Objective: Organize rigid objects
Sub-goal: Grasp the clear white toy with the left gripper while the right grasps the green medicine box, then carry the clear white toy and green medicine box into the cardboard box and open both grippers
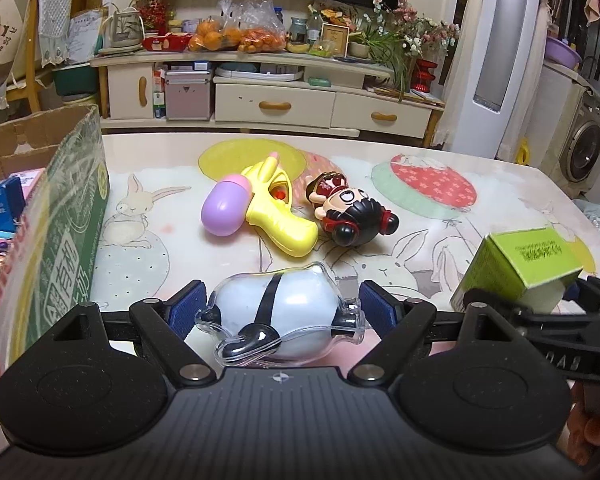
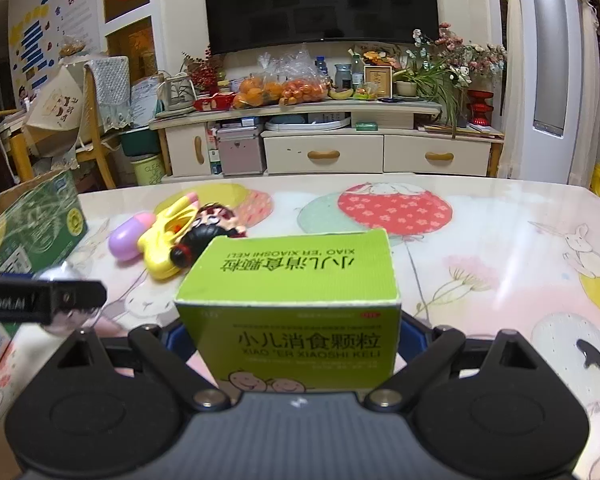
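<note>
Several boxes fill the carton (image 1: 60,216); right tongs (image 2: 292,344) pinch a green box (image 2: 292,280) (left tongs (image 1: 282,312) spread).

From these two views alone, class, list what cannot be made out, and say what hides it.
- Cardboard box contents: left wrist view, cut off by the frame edge and its wall.
- Right claw pads: right wrist view, hidden behind the green box.
- Doll: right wrist view, partly hidden by the green box.

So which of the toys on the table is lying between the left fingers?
The clear panda-shaped toy; the yellow toy gun and black-haired doll lie farther away.
</note>
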Demonstrator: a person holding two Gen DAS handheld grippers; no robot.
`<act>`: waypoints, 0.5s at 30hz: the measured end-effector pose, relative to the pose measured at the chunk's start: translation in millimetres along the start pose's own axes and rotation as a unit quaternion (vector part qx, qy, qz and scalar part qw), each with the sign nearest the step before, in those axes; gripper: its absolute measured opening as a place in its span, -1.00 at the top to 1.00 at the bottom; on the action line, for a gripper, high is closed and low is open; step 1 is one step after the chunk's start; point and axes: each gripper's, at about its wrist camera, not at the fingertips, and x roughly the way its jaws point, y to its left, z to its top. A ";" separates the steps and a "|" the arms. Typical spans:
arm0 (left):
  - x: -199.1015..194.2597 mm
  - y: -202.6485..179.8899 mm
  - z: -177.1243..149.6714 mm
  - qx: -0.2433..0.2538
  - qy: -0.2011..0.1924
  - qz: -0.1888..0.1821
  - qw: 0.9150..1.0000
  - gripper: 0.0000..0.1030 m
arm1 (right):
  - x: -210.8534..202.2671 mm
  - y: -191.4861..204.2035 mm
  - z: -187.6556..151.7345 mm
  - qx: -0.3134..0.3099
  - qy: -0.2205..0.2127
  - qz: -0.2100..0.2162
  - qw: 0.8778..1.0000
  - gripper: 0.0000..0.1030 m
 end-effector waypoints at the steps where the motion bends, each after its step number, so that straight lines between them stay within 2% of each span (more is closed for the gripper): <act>1: 0.1 0.3 0.2 0.001 -0.001 -0.001 1.000 -0.99 | -2.3 2.0 -1.2 -0.002 0.000 0.000 1.000 -0.81; 6: -3.5 -0.1 -1.0 0.007 -0.008 0.001 1.000 -0.99 | -11.9 9.9 -5.7 -0.010 0.001 0.002 1.000 -0.81; 15: -0.7 -3.0 -13.6 0.002 0.002 -0.007 1.000 -0.99 | -21.9 32.7 -23.7 -0.045 0.015 0.024 0.999 -0.81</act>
